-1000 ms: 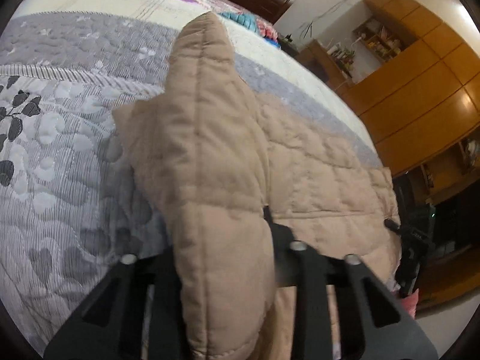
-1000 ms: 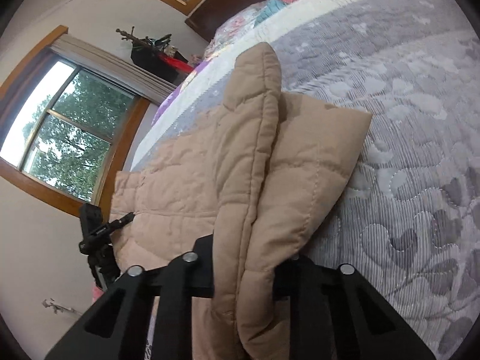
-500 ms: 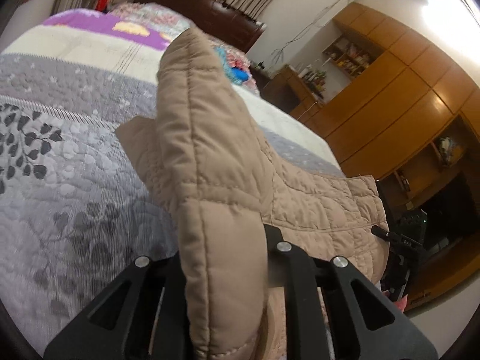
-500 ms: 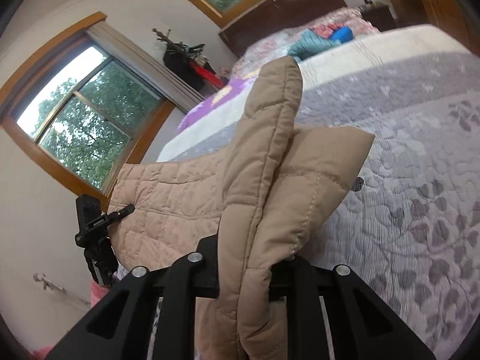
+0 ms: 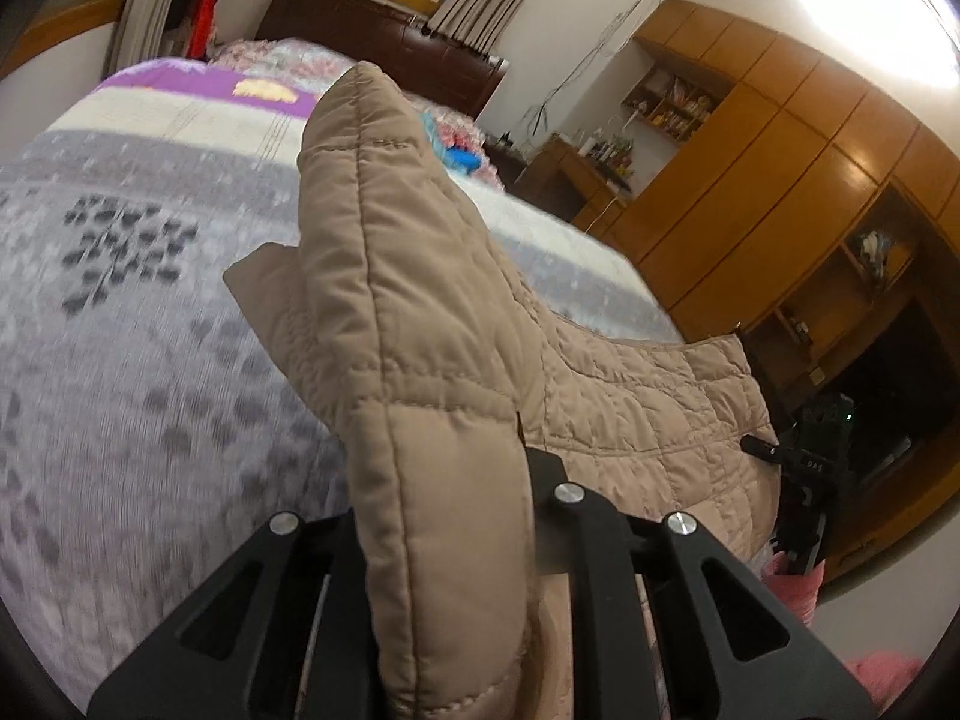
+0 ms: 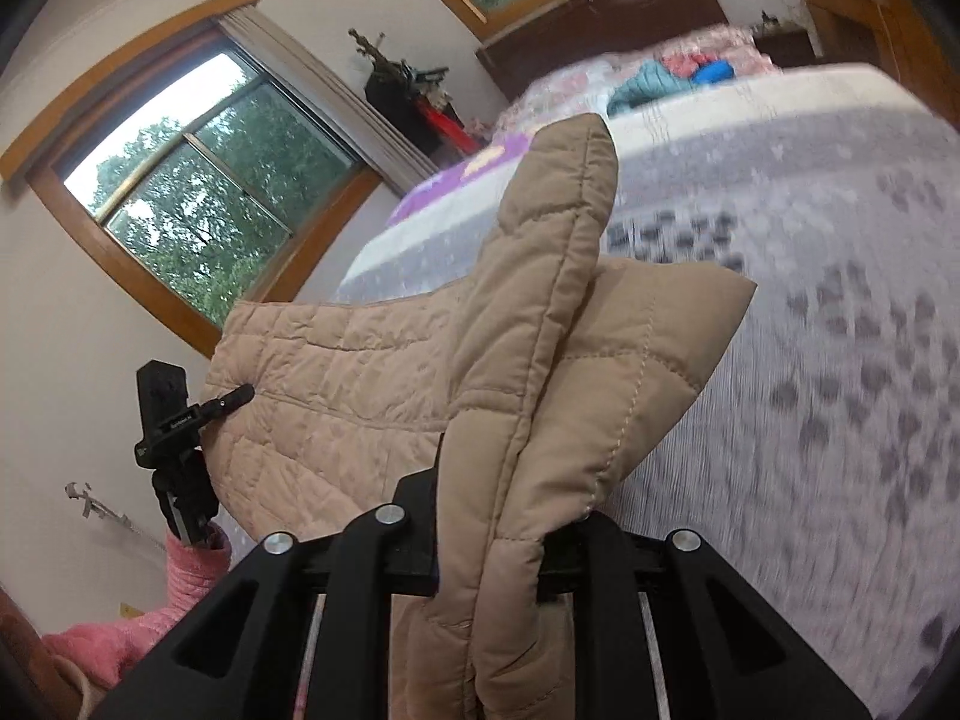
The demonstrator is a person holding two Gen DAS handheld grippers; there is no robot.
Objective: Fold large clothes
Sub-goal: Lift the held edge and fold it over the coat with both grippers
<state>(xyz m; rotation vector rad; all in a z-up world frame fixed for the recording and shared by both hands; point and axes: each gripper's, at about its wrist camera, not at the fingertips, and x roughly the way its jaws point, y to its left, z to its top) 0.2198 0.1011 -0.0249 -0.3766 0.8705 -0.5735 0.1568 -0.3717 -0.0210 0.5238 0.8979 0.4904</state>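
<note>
The tan quilted jacket (image 5: pixel 420 360) hangs lifted above the bed (image 5: pixel 132 372), one edge clamped in the left gripper (image 5: pixel 444 540), the other edge clamped in the right gripper (image 6: pixel 492 546). To fold well, I would keep both pinched corners level and the span taut, then lay it forward onto the quilt without letting the loose flap curl under. The left view shows the wooden wardrobe (image 5: pixel 780 168); the right view alone shows the window (image 6: pixel 198 204) and a pink cloth (image 6: pixel 150 618) below.

Motion blurs the grey bedspread (image 5: pixel 138 396) at nine o'clock, and the tan quilted jacket (image 6: pixel 522 420) hides the right gripper's (image 6: pixel 489 552) fingertips.
</note>
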